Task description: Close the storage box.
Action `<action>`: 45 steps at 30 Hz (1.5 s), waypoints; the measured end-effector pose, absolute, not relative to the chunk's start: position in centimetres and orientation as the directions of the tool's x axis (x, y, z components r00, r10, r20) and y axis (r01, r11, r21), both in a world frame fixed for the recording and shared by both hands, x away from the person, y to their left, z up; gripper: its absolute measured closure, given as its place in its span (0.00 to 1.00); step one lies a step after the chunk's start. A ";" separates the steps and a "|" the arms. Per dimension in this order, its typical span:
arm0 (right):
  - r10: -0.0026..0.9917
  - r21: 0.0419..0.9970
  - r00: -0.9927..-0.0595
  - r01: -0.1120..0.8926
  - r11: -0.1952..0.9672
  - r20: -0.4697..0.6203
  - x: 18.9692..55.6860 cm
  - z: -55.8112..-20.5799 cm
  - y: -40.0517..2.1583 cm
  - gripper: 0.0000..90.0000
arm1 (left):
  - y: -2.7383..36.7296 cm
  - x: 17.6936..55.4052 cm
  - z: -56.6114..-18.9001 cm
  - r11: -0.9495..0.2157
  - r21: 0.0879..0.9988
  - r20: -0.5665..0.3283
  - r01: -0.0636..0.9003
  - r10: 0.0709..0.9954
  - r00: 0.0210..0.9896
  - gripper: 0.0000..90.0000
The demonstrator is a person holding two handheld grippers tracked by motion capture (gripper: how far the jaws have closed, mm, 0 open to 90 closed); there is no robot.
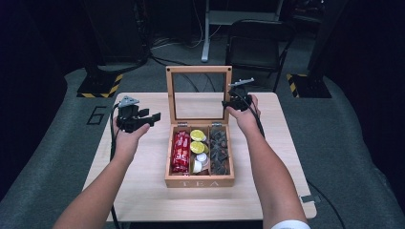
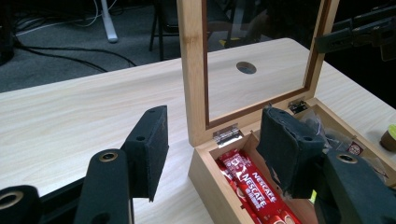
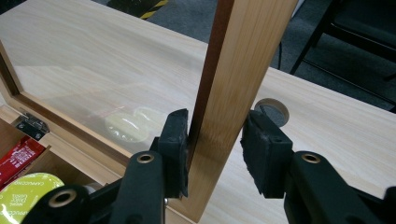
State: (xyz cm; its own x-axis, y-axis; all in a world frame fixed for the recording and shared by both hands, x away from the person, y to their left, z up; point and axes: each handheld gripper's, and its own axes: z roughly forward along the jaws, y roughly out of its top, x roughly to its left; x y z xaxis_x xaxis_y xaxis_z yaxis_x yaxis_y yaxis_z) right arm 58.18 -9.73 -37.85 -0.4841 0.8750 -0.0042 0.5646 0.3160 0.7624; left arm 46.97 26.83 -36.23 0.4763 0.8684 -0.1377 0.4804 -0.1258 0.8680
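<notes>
High view: the wooden tea box (image 1: 199,180) sits mid-table with its glazed lid (image 1: 198,69) upright. The right gripper (image 1: 232,101) is at the lid's right stile; the left gripper (image 1: 152,116) hangs clear to the box's left.

Left gripper view: its jaws stand apart with nothing between them, above the table (image 2: 70,116) beside the box corner, where red sachets (image 2: 252,184) lie.

Right gripper view: the jaws straddle the lid's stile (image 3: 233,93). The left pad touches it; the right pad stands slightly off.

Judgement: the step in hand is taking hold of the lid. Next, the grip needs seating, then a controlled swing about the hinges.
</notes>
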 end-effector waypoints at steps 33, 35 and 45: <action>0.882 0.772 -0.471 0.547 0.323 -0.035 57.3 -37.8 -9.4 0.69 | 26.4 47.2 -36.7 -0.130 0.866 -0.138 0.484 0.867 0.479 0.47; 0.878 0.771 -0.476 0.542 0.333 -0.045 57.2 -37.8 -9.4 0.69 | 26.3 47.2 -36.6 -0.129 0.865 -0.139 0.486 0.867 0.478 0.47; 0.873 0.782 -0.485 0.528 0.331 -0.042 56.2 -37.6 -9.8 0.71 | 26.1 47.2 -36.5 -0.138 0.864 -0.126 0.485 0.872 0.472 0.47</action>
